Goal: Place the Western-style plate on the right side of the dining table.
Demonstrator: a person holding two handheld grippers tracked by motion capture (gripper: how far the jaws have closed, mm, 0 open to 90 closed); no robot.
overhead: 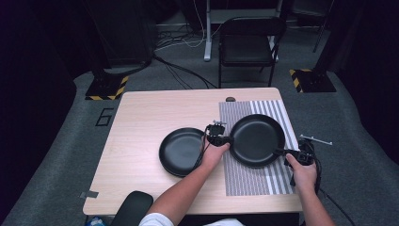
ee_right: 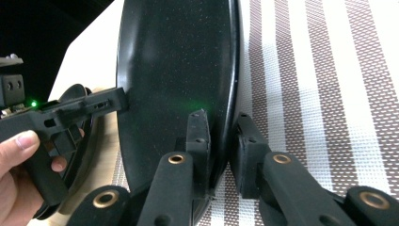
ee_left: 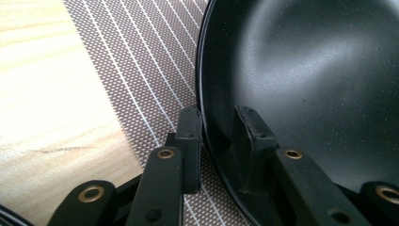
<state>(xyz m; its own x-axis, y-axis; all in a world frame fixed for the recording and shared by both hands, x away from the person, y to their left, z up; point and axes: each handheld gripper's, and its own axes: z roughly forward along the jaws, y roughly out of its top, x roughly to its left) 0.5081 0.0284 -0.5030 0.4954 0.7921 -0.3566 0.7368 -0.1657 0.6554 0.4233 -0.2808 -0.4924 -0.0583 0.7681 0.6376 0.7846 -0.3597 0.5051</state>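
Note:
A black plate (overhead: pixel 257 140) lies over the striped mat (overhead: pixel 277 181) at the table's right side. My left gripper (overhead: pixel 221 139) is shut on its left rim, one jaw outside and one inside the black plate (ee_left: pixel 306 70). In the left gripper view, my left gripper (ee_left: pixel 217 141) straddles that rim above the striped mat (ee_left: pixel 141 61). My right gripper (overhead: pixel 282 151) is shut on the near right rim. In the right gripper view, my right gripper (ee_right: pixel 221 141) clamps the black plate (ee_right: pixel 174 61), with the left gripper (ee_right: pixel 70 110) across it. I cannot tell whether the plate touches the mat.
A second black plate (overhead: pixel 182 151) sits on the bare wooden table (overhead: pixel 141 117), just left of the held one and close to my left hand. A small dark object (overhead: pixel 230 99) lies at the table's far edge. A black chair (overhead: pixel 247 44) stands beyond the table.

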